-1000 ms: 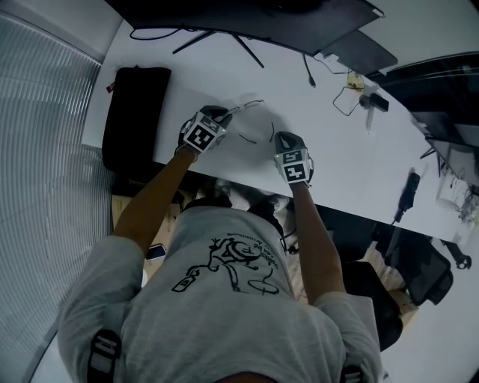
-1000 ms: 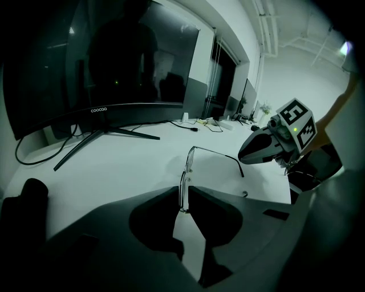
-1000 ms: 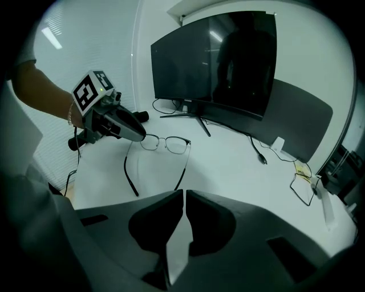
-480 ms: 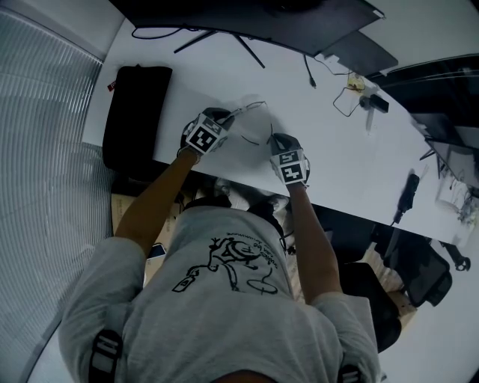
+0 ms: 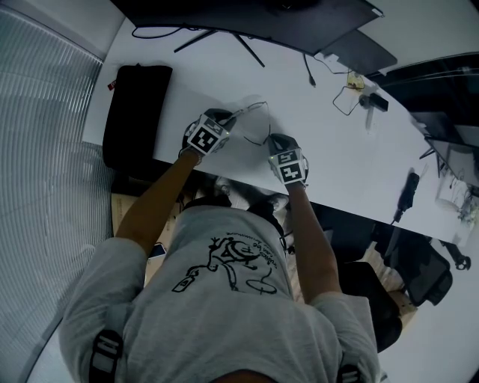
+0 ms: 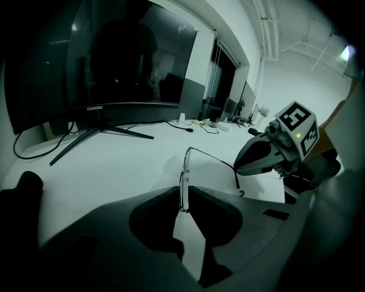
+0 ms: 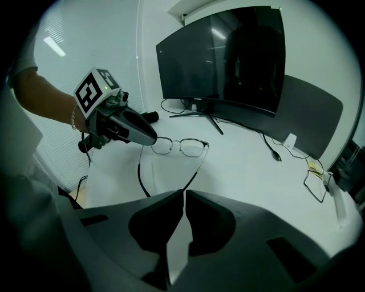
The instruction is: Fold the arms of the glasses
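Note:
Thin wire-rimmed glasses (image 5: pixel 254 118) are held just above the white desk (image 5: pixel 337 164) between both grippers. My left gripper (image 6: pixel 181 193) is shut on one outer end of the lens frame (image 6: pixel 183 171), which shows edge-on. My right gripper (image 7: pixel 183 194) is shut on the tip of one arm (image 7: pixel 197 168), which runs up to its hinge beside the lenses (image 7: pixel 181 146). The other arm (image 7: pixel 139 174) hangs free below the left gripper (image 7: pixel 149 138). In the head view the left gripper (image 5: pixel 224 117) and right gripper (image 5: pixel 275 139) stand close together.
A large curved monitor (image 5: pixel 247 19) on a spread-leg stand (image 6: pixel 100 134) sits at the back of the desk. A black pouch (image 5: pixel 135 112) lies at the left end. Cables and small items (image 5: pixel 352 93) lie to the right. The desk's near edge runs just under both hands.
My right gripper has edged slightly left toward the left gripper with the arm's tip, swinging that arm inward a little. The left gripper has hardly moved.

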